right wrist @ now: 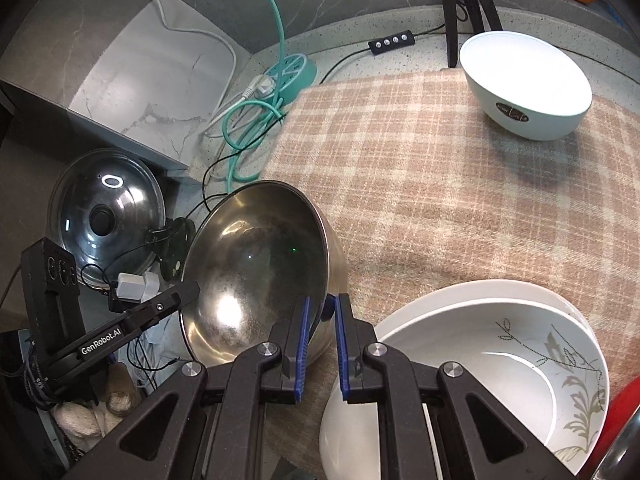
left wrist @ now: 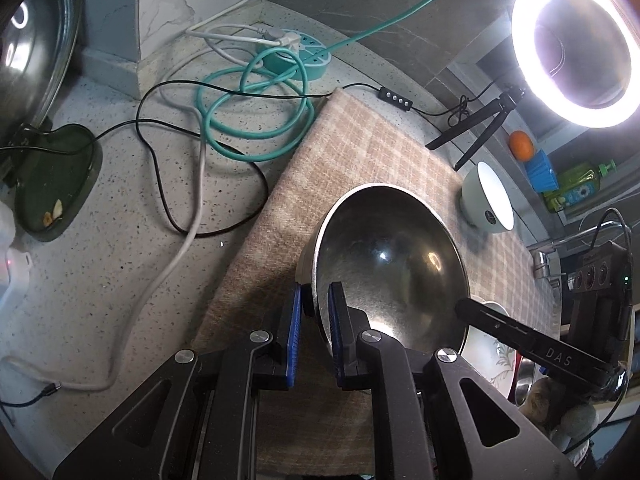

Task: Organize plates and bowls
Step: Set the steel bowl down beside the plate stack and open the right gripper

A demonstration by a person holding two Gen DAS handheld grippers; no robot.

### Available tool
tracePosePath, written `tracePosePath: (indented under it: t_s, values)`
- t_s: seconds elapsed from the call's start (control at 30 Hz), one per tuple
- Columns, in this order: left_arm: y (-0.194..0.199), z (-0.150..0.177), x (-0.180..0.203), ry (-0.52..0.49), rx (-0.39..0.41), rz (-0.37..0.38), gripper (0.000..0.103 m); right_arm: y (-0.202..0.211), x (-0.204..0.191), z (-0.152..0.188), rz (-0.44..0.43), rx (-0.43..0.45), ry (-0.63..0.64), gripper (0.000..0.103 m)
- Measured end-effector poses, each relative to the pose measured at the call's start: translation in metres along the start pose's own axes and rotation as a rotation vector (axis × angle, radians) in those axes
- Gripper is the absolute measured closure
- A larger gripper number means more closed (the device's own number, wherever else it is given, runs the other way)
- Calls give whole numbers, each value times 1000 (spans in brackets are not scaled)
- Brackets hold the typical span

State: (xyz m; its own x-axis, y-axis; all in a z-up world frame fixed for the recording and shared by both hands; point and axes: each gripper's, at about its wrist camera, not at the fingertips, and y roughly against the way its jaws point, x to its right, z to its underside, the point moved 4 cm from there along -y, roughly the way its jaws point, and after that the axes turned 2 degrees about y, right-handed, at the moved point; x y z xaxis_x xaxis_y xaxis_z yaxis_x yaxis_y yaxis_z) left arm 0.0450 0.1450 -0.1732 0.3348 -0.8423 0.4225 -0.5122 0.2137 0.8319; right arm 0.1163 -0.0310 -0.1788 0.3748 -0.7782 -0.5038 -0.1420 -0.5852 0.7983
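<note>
A large steel bowl (left wrist: 384, 264) (right wrist: 256, 256) is held tilted just above the checked cloth (left wrist: 360, 152) (right wrist: 420, 184). My left gripper (left wrist: 315, 312) is shut on its rim, blue pads on either side of the wall. My right gripper (right wrist: 322, 320) is shut on the opposite rim in the same way. Each gripper shows at the edge of the other's view. A pale mint bowl (left wrist: 490, 200) (right wrist: 524, 84) stands at the cloth's far side. Nested white bowls with a leaf pattern (right wrist: 460, 340) (left wrist: 484, 344) sit close to the right gripper.
A lit ring light (left wrist: 576, 44) on a small tripod stands behind the cloth. A teal power strip (left wrist: 304, 56) and looped cables lie on the speckled counter. A glass pot lid (right wrist: 106, 216) and a dark green dish (left wrist: 56, 184) are at the left. A faucet (left wrist: 544, 260) is at the right.
</note>
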Motion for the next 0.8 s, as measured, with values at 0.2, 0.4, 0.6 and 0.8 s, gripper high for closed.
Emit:
tracePosePath:
  t_s: [0.2,0.4,0.6,0.8]
  values:
    - [-6,1,-6,15,-13,-6,92,-7,0,3,-4,-12,5,92]
    - [-7,0,-8,16,-12,-5,92,-8,-2,3,-2,-13,13,92]
    - [-8,0,-7,8,-22,-5,92,-8,-3,4,5,-14,32,90]
    - [-6,0,-8,7,-21,-33,85,-2,-10,5,50,15,100,77]
